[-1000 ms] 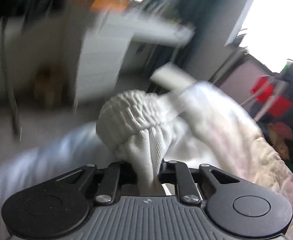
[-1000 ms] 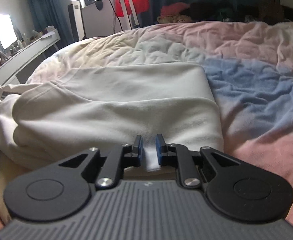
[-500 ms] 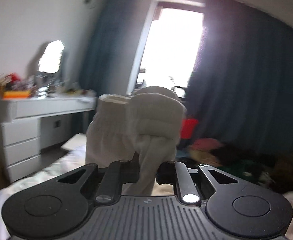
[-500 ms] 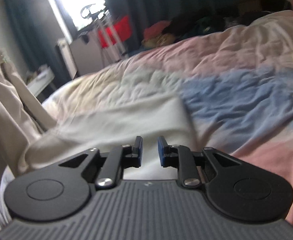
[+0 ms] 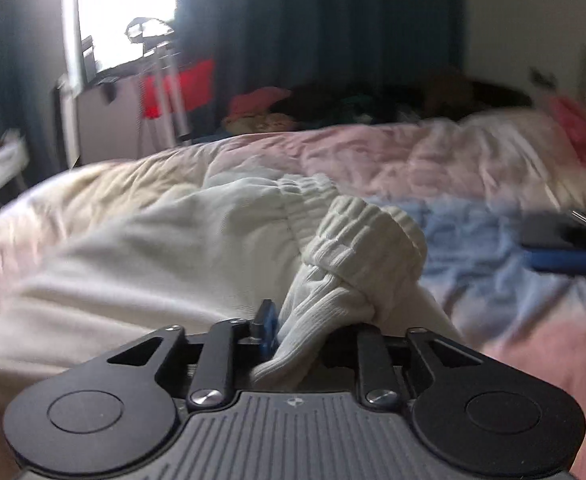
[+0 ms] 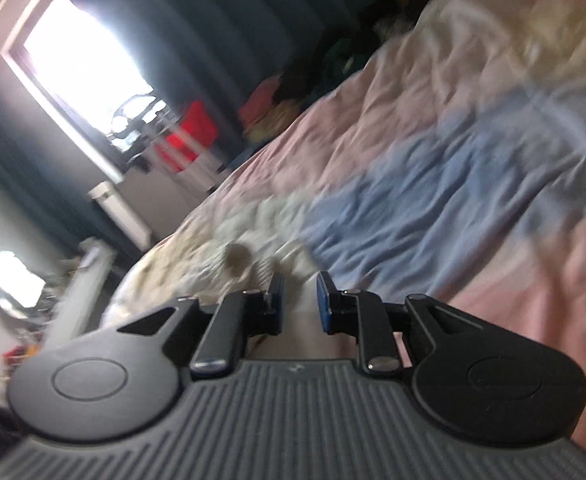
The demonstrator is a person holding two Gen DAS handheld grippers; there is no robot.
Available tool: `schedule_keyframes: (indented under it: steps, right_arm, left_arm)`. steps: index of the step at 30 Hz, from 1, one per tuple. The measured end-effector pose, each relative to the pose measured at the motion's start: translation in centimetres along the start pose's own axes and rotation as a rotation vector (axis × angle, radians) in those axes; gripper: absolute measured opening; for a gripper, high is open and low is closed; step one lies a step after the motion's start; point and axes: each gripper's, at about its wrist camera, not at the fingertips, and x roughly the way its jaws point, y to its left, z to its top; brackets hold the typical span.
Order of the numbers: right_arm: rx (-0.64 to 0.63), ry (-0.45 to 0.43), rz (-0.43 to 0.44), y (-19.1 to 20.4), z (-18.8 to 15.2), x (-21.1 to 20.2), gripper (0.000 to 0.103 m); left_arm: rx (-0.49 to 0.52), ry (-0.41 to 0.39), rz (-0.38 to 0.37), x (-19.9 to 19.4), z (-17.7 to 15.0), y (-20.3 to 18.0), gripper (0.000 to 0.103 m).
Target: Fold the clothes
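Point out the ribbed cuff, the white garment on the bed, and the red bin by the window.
ribbed cuff (image 5: 367,240), left wrist view, on its ribbing.
white garment (image 5: 165,248), left wrist view, on its flat body.
red bin (image 6: 191,134), right wrist view, on its side.

Cream sweatpants (image 5: 165,248) — bunched on bed (image 5: 433,160)

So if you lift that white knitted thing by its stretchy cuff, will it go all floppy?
Probably yes. The white ribbed-knit garment already slumps in soft folds on the pastel quilt, so it would likely droop. The ribbed cuff bunches between the left tool's opening jaws, so it looks squashy, and probably not slippery.
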Motion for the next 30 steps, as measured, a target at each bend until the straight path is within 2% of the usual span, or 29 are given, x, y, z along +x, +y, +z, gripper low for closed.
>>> schedule_keyframes:
  steps: [2, 3, 4, 5, 6, 7, 10, 15, 19, 20, 22, 25, 28, 30]
  right_arm:
    - [0.05, 0.043, 0.084, 0.2, -0.6, 0.9, 0.024]
    - [0.073, 0.064, 0.121, 0.4, -0.9, 1.3, 0.035]
    - [0.095, 0.084, 0.158, 0.5, -1.2, 1.8, 0.055]
    - [0.112, 0.101, 0.189, 0.7, -1.5, 2.1, 0.068]
    - [0.125, 0.114, 0.216, 0.9, -1.8, 2.4, 0.088]
    - [0.137, 0.121, 0.234, 0.9, -2.0, 2.5, 0.089]
    - [0.176, 0.135, 0.252, 0.9, -2.2, 3.1, 0.09]
    - [0.175, 0.141, 0.221, 1.1, -2.6, 5.9, 0.09]
    - [0.067, 0.122, 0.104, 2.4, -2.9, 9.2, 0.086]
    - [0.023, 0.111, 0.072, 2.9, -3.1, 9.6, 0.082]
    - [-0.076, 0.084, 0.006, 4.1, -3.4, 10.1, 0.056]
    - [-0.193, 0.011, -0.014, 5.7, -3.4, 8.8, 0.045]
    - [-0.262, -0.09, 0.009, 7.1, -2.9, 6.2, 0.042]
    - [-0.313, -0.176, 0.004, 7.6, -2.7, 4.1, 0.042]
  left_arm:
    - [0.035, 0.03, -0.039, -1.1, -0.6, 2.2, 0.069]
    - [0.039, 0.04, -0.071, -1.9, -0.6, 3.1, 0.076]
    - [0.043, 0.05, -0.104, -2.7, -0.7, 4.0, 0.084]
    - [0.047, 0.06, -0.136, -3.5, -0.7, 5.0, 0.084]
    - [0.051, 0.07, -0.168, -4.2, -0.7, 5.9, 0.084]
    - [0.051, 0.068, -0.156, -5.1, -1.3, 7.2, 0.085]
    - [0.03, 0.036, -0.093, -7.5, -1.9, 9.8, 0.087]
    - [-0.117, -0.036, -0.002, -9.8, -2.9, 15.0, 0.088]
    - [-0.23, -0.069, 0.05, -10.0, -2.7, 18.9, 0.089]
    - [-0.268, -0.073, 0.046, -10.3, -2.6, 19.9, 0.089]
    - [-0.339, -0.076, 0.038, -10.4, -2.6, 21.8, 0.089]
    - [-0.426, -0.064, 0.019, -9.9, -2.8, 23.6, 0.089]
    - [-0.496, -0.069, -0.016, -9.4, -3.1, 24.7, 0.089]
    - [-0.488, -0.066, -0.018, -9.2, -3.4, 24.3, 0.089]
